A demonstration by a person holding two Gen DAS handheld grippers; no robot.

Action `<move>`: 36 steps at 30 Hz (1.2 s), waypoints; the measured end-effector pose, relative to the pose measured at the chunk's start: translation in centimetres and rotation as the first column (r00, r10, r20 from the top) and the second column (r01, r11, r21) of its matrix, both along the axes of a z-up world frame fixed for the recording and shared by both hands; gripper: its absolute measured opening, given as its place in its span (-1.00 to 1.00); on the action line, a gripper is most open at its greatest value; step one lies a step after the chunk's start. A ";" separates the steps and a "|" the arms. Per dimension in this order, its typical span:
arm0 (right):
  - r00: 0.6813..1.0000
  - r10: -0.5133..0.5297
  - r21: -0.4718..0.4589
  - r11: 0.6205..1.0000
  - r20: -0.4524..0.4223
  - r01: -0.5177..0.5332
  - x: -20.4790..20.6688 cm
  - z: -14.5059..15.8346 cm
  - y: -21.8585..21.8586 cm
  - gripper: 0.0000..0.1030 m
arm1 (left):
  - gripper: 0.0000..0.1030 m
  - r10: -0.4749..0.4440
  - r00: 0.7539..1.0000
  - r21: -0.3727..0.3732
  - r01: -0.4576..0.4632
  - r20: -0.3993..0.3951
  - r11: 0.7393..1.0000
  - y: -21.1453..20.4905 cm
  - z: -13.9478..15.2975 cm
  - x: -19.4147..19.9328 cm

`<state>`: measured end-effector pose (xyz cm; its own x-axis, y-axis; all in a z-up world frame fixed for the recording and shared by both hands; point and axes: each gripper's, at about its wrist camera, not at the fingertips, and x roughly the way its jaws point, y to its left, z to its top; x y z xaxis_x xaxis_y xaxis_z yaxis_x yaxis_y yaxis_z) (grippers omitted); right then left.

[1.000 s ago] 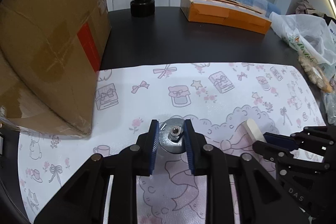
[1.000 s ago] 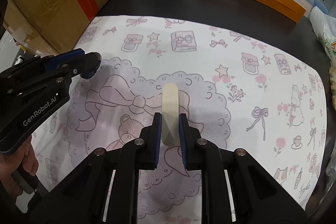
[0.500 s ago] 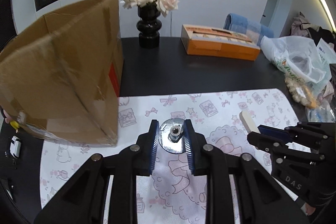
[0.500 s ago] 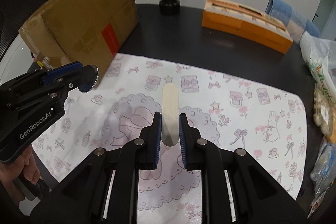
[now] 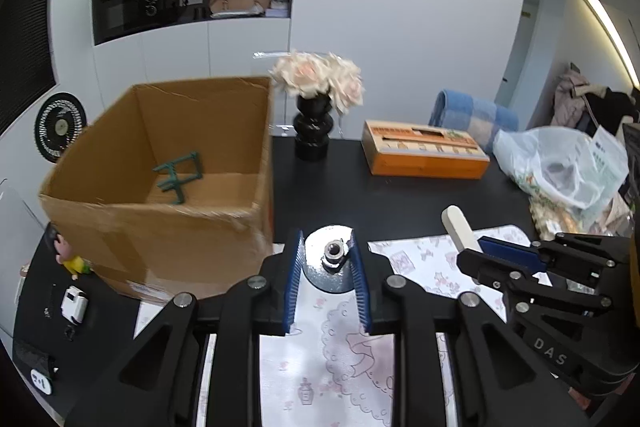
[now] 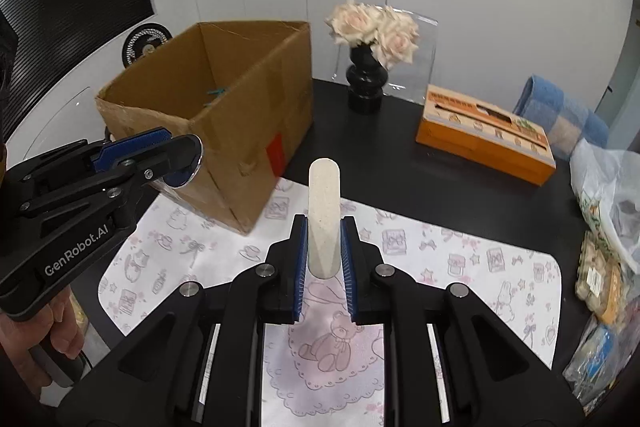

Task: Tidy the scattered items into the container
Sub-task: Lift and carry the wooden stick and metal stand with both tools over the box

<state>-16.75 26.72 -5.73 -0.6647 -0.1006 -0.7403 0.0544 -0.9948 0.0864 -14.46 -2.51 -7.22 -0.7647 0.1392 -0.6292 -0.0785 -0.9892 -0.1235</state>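
Left gripper clenched on a round metal disc with a small nut at its centre, held in the air to the right of the cardboard box and above the patterned mat. Right gripper clamped on a pale, rounded flat stick, pointing upward, lifted off the mat and further right of the box than the disc. Box open at the top, standing on the black table at the mat's left edge, with a green frame-like piece lying inside on its floor. A red patch on the box's side facing the mat. Behind and to the right of the box, a black vase of pale roses, then an orange carton, then a plastic bag. Left of the box, a small white toy car and a little figure. A hand wrapped around the left gripper's handle, seen from the right wrist view.
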 end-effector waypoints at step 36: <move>0.969 0.246 -0.019 0.969 0.023 -0.245 -20.9 7.3 -22.2 -0.68 | -0.54 0.169 0.982 0.040 -0.173 0.079 0.984 -17.5 5.7 -10.1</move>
